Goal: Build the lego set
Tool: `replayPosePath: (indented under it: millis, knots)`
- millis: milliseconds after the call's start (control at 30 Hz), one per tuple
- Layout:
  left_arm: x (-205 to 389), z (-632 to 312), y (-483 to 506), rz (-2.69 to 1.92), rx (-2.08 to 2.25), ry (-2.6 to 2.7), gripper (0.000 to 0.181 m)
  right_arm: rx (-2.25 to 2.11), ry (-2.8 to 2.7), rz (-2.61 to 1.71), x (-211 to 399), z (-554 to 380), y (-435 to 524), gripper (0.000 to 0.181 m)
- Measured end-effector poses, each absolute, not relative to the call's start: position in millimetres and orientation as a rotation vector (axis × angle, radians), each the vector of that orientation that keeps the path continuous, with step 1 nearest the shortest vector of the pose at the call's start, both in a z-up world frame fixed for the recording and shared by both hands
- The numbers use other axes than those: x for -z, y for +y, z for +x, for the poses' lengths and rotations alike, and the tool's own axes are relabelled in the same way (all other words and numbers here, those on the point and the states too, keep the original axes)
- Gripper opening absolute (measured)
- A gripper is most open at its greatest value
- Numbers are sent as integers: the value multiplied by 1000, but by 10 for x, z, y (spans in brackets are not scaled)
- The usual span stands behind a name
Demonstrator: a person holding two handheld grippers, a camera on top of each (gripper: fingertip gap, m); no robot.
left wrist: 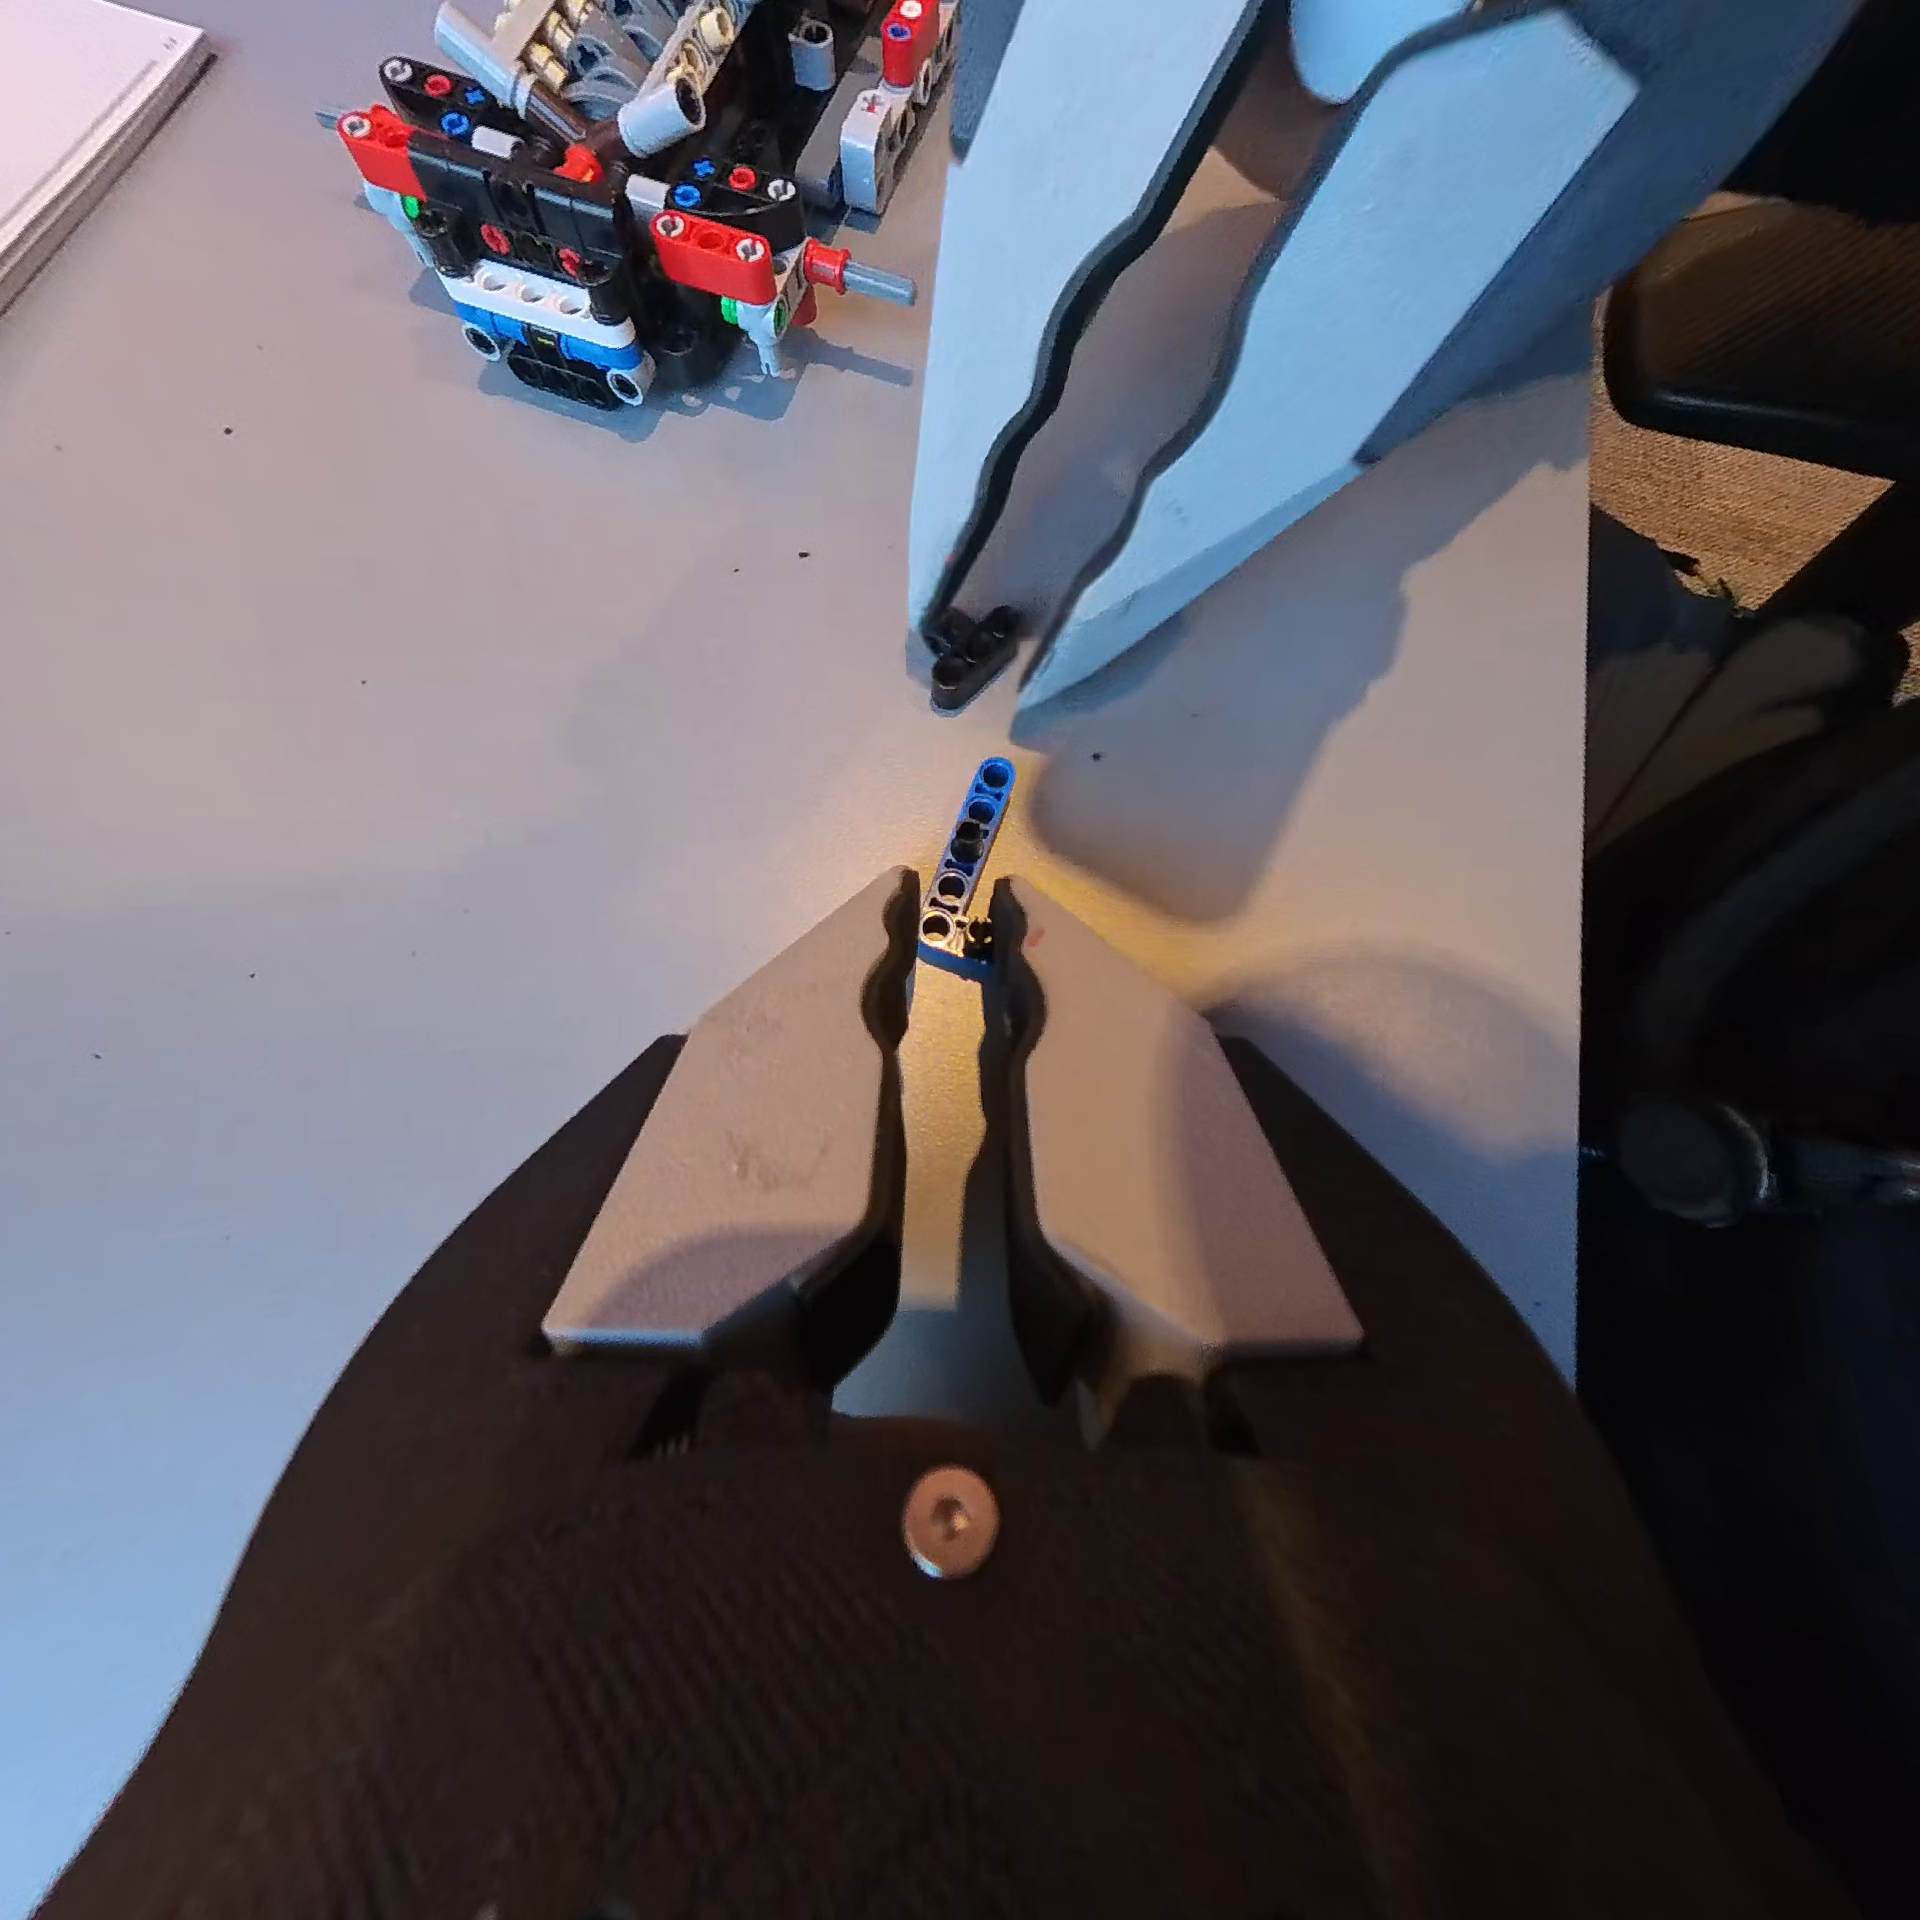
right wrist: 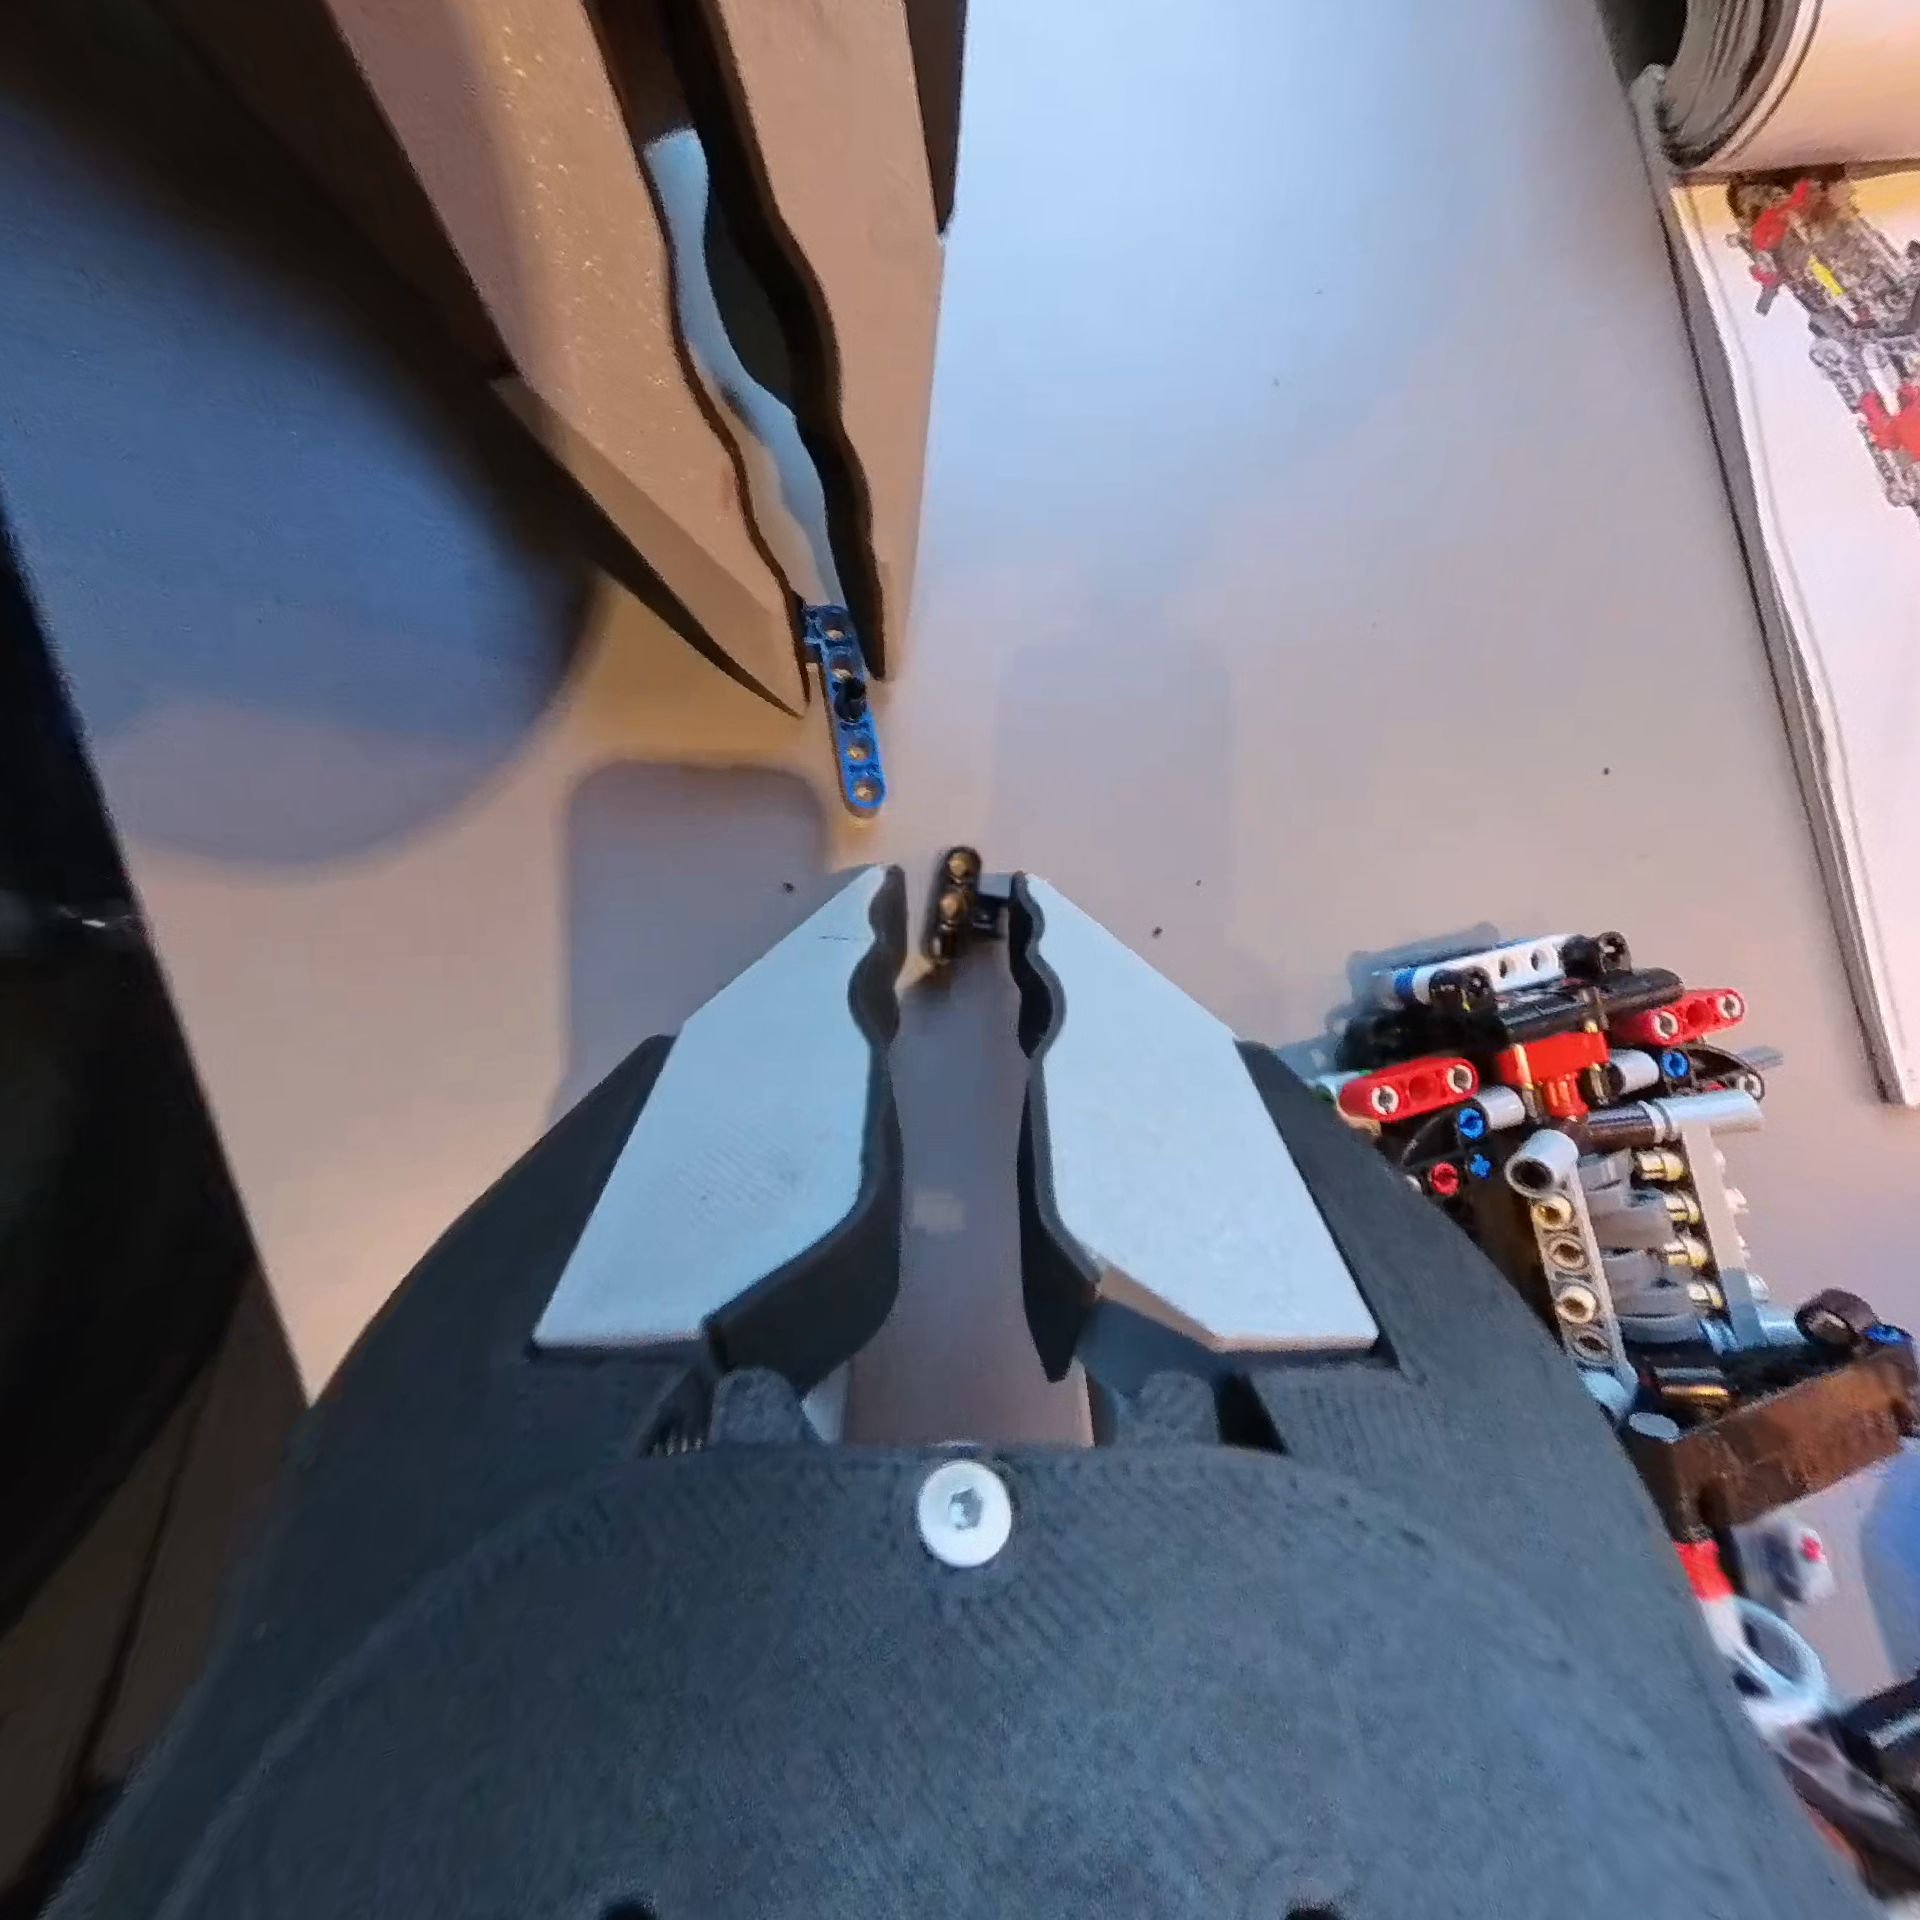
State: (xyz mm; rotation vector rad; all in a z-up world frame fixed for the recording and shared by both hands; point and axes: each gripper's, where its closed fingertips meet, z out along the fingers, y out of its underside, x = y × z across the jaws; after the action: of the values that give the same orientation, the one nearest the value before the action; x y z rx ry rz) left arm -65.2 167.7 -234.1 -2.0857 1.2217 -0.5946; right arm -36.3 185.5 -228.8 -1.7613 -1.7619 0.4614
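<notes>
We see a pale grey worktop (left wrist: 312,727) carrying, toward its far edge in the left wrist view, a large half-built model of black, red, grey and blue plastic beams and pins (left wrist: 613,208). We judge the build well along but unfinished, since loose parts are in hand. A white instruction booklet (right wrist: 1860,582) lies open at the worktop's edge beyond the model.

Near the worktop's right edge the two tools meet tip to tip, angled down over the surface. The left gripper (left wrist: 956,914), grey fingers on a black body, is closed to a narrow gap on a thin blue plastic beam with a row of holes and a black pin (left wrist: 971,831). The right gripper (right wrist: 961,904) is likewise pinched on a small black three-hole connector (right wrist: 956,899). The two parts sit near each other, not yet joined.
</notes>
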Motion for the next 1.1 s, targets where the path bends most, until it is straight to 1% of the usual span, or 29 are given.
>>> replayPosePath:
  millis: [67,133,167,233,333,433,533,600,733,1100]
  knots:
    - [2341,-653,1676,-2087,601,1220,11,-558,-1738,-1790,2260,-377,1829,16]
    - [2341,-652,1675,-2085,597,1223,11,-509,-1757,-1838,2353,-313,1886,19]
    - [2342,-652,1674,-2084,595,1224,11,-492,-1746,-1810,2313,-321,1905,19]
    - [2341,-652,1672,-2084,596,1225,11,-504,-1705,-1730,2159,-374,1892,12]
    - [2342,-653,1672,-2082,592,1226,11,-575,-1697,-1723,2071,-448,1792,15]
    - [2342,-653,1672,-2079,584,1228,11,-561,-1720,-1702,2098,-498,1739,15]
    - [2343,-653,1670,-2078,581,1229,11,-621,-1688,-1729,2117,-584,1704,8]
    - [2343,-653,1670,-2077,579,1229,11,-657,-1676,-1756,2150,-640,1674,7]
    - [2344,-653,1669,-2077,564,1223,11,-637,-1661,-1765,2214,-675,1681,1]
    - [2344,-651,1652,-2085,541,1202,10,-611,-1641,-1759,2270,-723,1656,1]
